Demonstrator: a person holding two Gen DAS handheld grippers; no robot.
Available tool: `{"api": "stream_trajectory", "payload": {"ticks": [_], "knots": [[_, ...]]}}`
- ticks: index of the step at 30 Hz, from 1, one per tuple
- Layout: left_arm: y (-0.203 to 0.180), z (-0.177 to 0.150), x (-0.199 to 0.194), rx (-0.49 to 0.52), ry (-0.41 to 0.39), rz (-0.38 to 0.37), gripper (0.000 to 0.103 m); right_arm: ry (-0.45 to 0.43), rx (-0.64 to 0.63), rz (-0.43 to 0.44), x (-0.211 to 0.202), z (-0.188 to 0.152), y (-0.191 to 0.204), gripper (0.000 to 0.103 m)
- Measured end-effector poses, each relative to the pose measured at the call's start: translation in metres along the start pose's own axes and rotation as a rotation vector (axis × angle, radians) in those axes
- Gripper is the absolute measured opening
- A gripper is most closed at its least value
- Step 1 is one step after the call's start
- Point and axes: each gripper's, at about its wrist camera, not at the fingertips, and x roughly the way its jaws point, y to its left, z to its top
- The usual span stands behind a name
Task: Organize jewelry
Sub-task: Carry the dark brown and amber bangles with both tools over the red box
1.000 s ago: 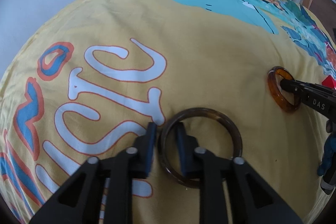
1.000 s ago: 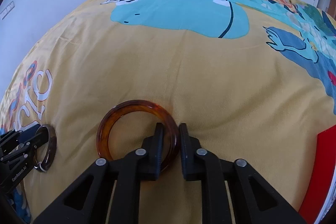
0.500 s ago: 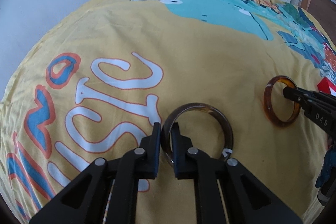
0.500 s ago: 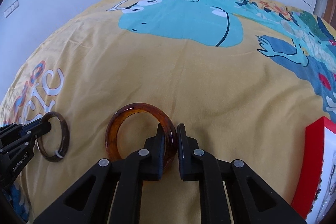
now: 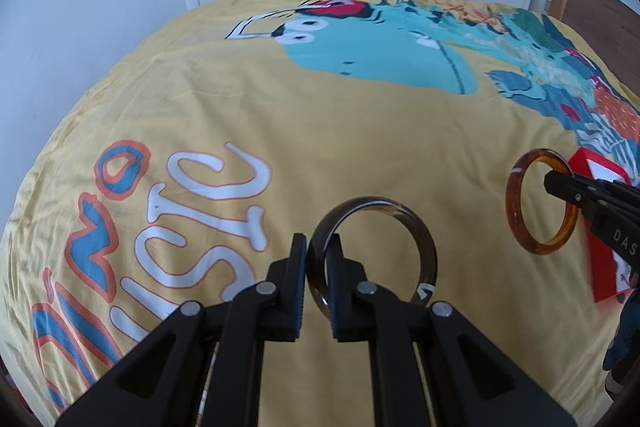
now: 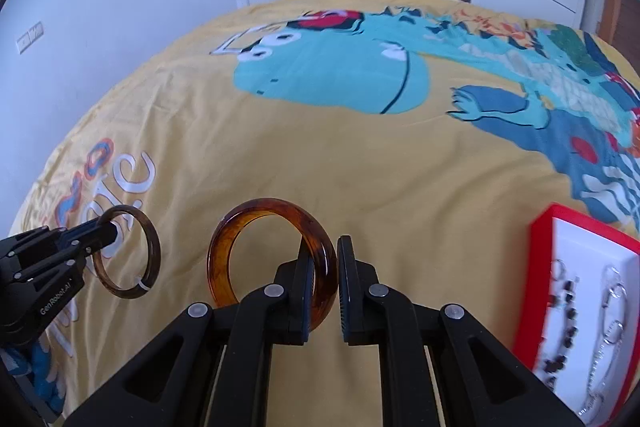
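Two bangles are counted. The dark bangle (image 5: 372, 255) is pinched by its rim between the nearly closed fingers of the left gripper (image 5: 316, 259), its ring standing forward of them. The amber bangle (image 6: 272, 255) is clamped likewise in the right gripper (image 6: 322, 263). One red jewelry box (image 6: 536, 287), holding chains, lies to the right of the right fingers, so the right hand is judged nearer.

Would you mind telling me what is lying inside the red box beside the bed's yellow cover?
On the red box's white lining lie a dark beaded strand and a silvery chain. The box's far right part is cut off by the picture's edge, so anything there stays unseen.
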Motion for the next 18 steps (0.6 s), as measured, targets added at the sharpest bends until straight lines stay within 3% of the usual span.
{"api": "stream_trajectory", "payload": {"ticks": [6,18], "knots": [[-0.040,0.005,-0.020,0.041,-0.021,-0.040,0.009,-0.045,0.029,-0.025,-0.039,-0.004,-0.032,0.011],[-0.191,0.004,-0.039,0.179,-0.012,-0.220,0.009,-0.060,0.157,-0.176,-0.103,-0.050,-0.162,0.011]]}}
